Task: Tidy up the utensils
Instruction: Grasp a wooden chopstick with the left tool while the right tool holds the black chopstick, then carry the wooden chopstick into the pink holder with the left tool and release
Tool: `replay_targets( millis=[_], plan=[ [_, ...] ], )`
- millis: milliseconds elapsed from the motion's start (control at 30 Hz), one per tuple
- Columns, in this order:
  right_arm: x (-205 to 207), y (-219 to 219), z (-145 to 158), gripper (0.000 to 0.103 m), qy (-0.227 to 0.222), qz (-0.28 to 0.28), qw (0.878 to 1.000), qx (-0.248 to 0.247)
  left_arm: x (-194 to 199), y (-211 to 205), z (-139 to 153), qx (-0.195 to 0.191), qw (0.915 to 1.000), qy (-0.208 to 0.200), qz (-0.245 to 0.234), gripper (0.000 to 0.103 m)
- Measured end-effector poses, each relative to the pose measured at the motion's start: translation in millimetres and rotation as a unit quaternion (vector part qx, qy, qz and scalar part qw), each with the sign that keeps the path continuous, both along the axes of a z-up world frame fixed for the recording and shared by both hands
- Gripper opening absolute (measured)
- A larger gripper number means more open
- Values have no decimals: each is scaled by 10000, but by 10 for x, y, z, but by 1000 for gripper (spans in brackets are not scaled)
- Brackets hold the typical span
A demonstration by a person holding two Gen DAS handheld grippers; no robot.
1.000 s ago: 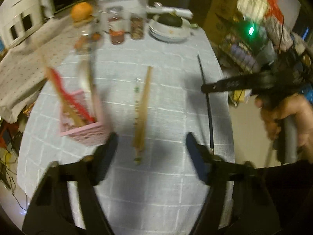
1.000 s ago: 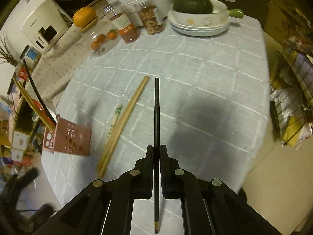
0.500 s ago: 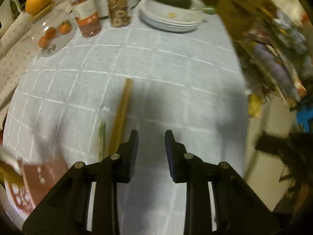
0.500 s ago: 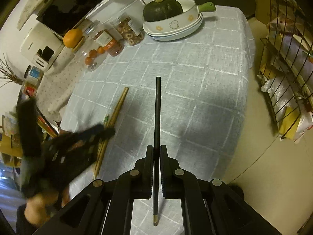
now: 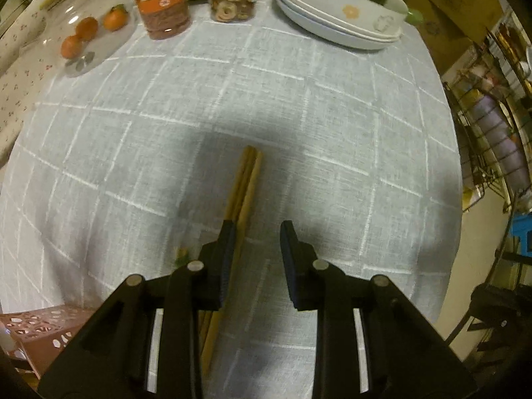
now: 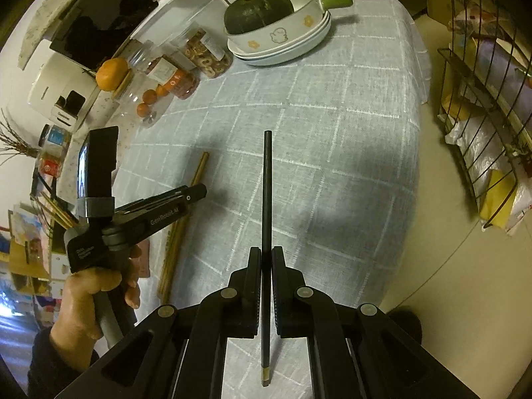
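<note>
On the grey checked surface (image 5: 299,106) the task is, as I judge it, only partly done. My right tool (image 6: 265,266) is clamped on one black chopstick (image 6: 266,199), which is lifted off the cloth and points away from me — it is picked up but not yet put anywhere. My left tool (image 5: 257,242) has just been closing and now stands half apart above the wooden chopsticks (image 5: 244,183); its left finger (image 5: 227,249) lies over them and the right one stands clear, so nothing is gripped. The wooden chopsticks lie flat on the cloth, side by side. The pink holder (image 5: 40,332) stands at the near left corner, just beside them. In the right view some sticks seem to stand already in that place, but I cannot tell surely. What is left, I think: grasp the wooden pair, then bring both loads to the holder.
</note>
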State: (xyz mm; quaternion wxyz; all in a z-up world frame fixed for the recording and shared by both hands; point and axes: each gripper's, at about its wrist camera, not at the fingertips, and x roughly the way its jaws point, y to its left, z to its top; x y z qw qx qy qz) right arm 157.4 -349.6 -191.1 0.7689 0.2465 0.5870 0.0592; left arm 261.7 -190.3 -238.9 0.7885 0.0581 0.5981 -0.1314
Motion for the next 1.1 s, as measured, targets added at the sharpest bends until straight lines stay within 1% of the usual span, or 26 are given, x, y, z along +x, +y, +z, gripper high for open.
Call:
replay_targets(
  millis=[100,267,300,333,367,433,467,533,667,800,933,1033,1100],
  plan=[
    [1,-24,-39,6,64,-53,10000,29,57,-95,-79,81,9999,133,-70,30],
    [9,-27,-51,6,84,-73,9999,-13,89,-144,-107,211,9996,43,-183,29],
    [13,-23,-52,6,86,-76,9999,-29,100,-152,-112,238,9996,29,-178,20],
    [12,-20,-53,6,88,-82,9999,-38,100,-159,-123,352,9992,-16,-179,14],
    [13,-20,-47,6,87,-97,9999,-55,89,-149,-118,356,9992,-44,-196,9],
    [1,-20,-17,6,57,-128,9999,-88,52,-151,-93,402,9989,-81,-211,8],
    [-15,-19,12,6,26,-149,9998,-94,-7,-153,-49,427,9986,-180,-236,7],
    [-41,-18,57,6,-27,-161,9998,-117,-123,-150,65,260,9984,-345,-367,6],
    [-106,15,202,6,-199,-179,9994,-225,-409,-60,386,104,9959,-726,-533,6],
    [-156,88,376,6,-417,-145,9986,-283,-652,62,756,-62,9906,-1120,-786,6],
    [-237,210,559,6,-655,-109,9970,-394,-860,167,996,-199,9846,-1430,-985,6],
    [-316,316,718,6,-866,-47,9947,-551,-1063,278,1117,-366,9816,-1559,-1036,6],
    [-371,412,834,6,-1033,37,9921,-712,-1233,366,1255,-483,9787,-1679,-1080,6]
  ],
)
